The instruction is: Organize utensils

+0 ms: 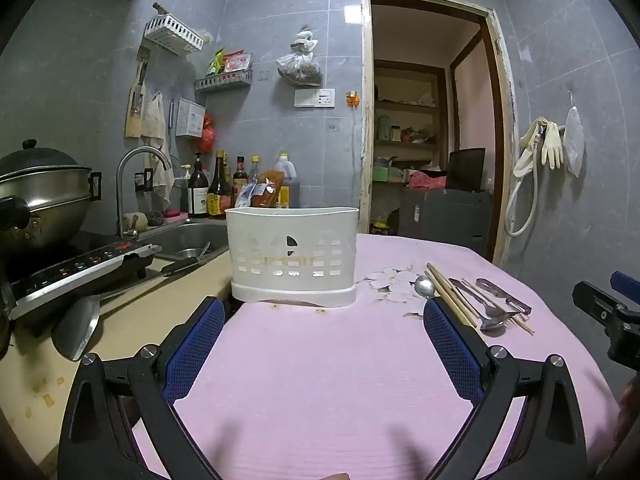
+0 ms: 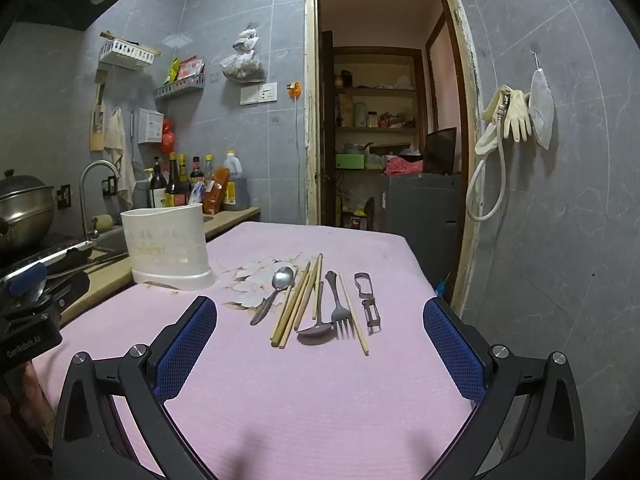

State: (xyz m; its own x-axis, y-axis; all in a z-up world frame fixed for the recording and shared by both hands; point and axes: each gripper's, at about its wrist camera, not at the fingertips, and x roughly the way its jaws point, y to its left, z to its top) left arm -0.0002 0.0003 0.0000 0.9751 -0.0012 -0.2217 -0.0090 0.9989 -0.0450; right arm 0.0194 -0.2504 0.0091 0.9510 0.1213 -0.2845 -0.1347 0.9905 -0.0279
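The spoons (image 2: 280, 280), chopsticks (image 2: 298, 304), fork (image 2: 340, 308) and peeler (image 2: 369, 300) lie side by side on the pink cloth (image 2: 320, 400). The white holder (image 1: 292, 254) stands near them. My left gripper (image 1: 324, 312) and right gripper (image 2: 320, 312) are both wide and hold nothing.

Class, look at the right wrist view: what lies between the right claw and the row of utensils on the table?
Only bare pink tablecloth lies between the open right claw and the utensils, in the right wrist view.
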